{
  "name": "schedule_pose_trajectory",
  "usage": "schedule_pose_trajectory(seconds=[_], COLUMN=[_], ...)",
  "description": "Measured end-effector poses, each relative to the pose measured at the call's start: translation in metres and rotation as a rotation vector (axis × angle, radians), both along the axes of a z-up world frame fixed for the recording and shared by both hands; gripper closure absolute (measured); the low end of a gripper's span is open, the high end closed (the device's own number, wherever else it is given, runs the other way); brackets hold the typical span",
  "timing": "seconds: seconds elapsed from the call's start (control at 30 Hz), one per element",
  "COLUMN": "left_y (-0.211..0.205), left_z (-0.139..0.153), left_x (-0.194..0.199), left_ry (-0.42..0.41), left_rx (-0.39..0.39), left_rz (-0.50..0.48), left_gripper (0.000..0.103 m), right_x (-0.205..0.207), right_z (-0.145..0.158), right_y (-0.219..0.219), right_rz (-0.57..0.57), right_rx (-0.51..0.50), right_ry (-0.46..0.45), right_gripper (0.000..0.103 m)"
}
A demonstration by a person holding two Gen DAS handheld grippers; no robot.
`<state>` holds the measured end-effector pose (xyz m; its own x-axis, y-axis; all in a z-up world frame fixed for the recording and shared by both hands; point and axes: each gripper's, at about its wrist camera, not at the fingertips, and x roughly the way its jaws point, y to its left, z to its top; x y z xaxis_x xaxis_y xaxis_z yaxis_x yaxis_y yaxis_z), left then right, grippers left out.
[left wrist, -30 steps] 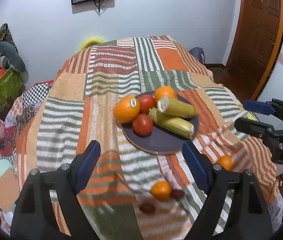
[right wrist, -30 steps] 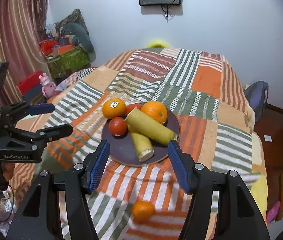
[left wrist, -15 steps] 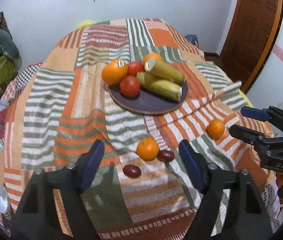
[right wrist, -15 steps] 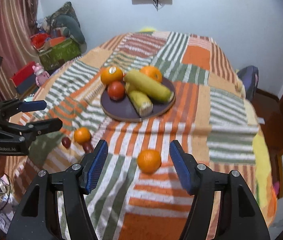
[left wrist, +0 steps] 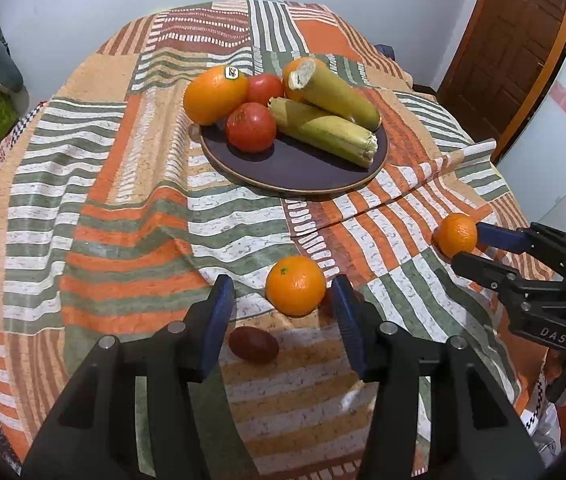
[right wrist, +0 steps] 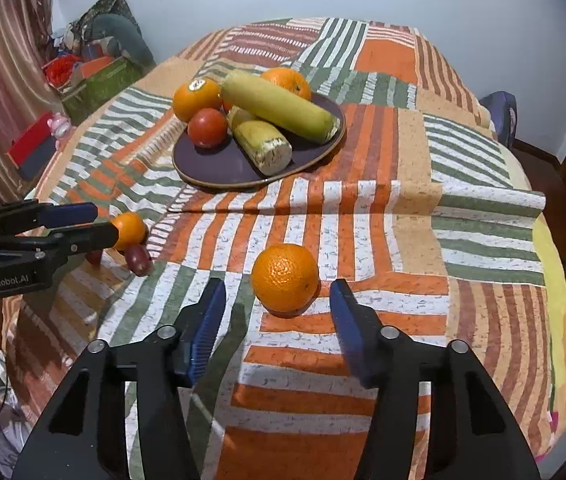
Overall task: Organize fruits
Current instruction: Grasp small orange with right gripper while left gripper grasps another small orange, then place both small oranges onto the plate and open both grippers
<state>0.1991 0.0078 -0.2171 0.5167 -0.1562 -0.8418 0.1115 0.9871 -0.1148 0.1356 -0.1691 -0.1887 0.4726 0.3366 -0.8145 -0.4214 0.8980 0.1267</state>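
Observation:
A dark round plate (left wrist: 295, 170) on the striped cloth holds two oranges, two tomatoes and two corn cobs; it also shows in the right wrist view (right wrist: 219, 164). A loose orange (left wrist: 295, 286) lies just ahead of my open left gripper (left wrist: 281, 304), between its fingertips. A dark red fruit (left wrist: 254, 344) lies between the fingers, closer in; a second one is mostly hidden behind the right finger. Another loose orange (right wrist: 285, 277) lies just ahead of my open right gripper (right wrist: 277, 300), which is empty. That orange also shows in the left wrist view (left wrist: 455, 235).
The patchwork cloth (right wrist: 403, 160) covers a round table with a fold (right wrist: 483, 200) across its right side. Boxes and clutter (right wrist: 95, 76) stand on the floor at left. A wooden door (left wrist: 515, 40) is at the right.
Both grippers have moved down and closer to the table. Each loose orange now sits larger and right in front of its gripper's fingertips. The jaws have stayed open.

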Motion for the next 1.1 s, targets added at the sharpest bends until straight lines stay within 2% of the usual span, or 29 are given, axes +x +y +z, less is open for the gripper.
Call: schedule_pose_trajectory(seconds=[0.07, 0.2, 0.3, 0.37, 0.6, 1.1], left_y=[-0.001, 0.0, 0.001, 0.001, 0.0, 0.009], left_z=[-0.004, -0.008, -0.008, -0.008, -0.003, 0.033], left_x=[0.003, 0.007, 0.009, 0.009, 0.008, 0.019], left_ry=[0.009, 0.014, 0.014, 0.015, 0.005, -0.094], left_rx=[-0.009, -0.026, -0.04, -0.054, -0.048, -0.046], left_rz=[-0.006, -0.007, -0.004, -0.017, -0.025, -0.013], left_gripper=[0.055, 0.057, 0.061, 0.069, 0.069, 0.07], right_x=[0.002, 0.007, 0.009, 0.008, 0.007, 0.021], right_z=[-0.003, -0.008, -0.008, -0.007, -0.001, 0.023], right_y=[0.001, 0.0, -0.002, -0.002, -0.002, 0.029], right_rz=[-0.001, -0.006, -0.009, -0.008, -0.009, 0.049], right_rx=[-0.001, 0.003, 0.018, 0.019, 0.046, 0.064], right_ry=[0.008, 0.02, 0.022, 0.019, 0.011, -0.059], right_gripper=[0.057, 0.068, 0.069, 0.069, 0.069, 0.069])
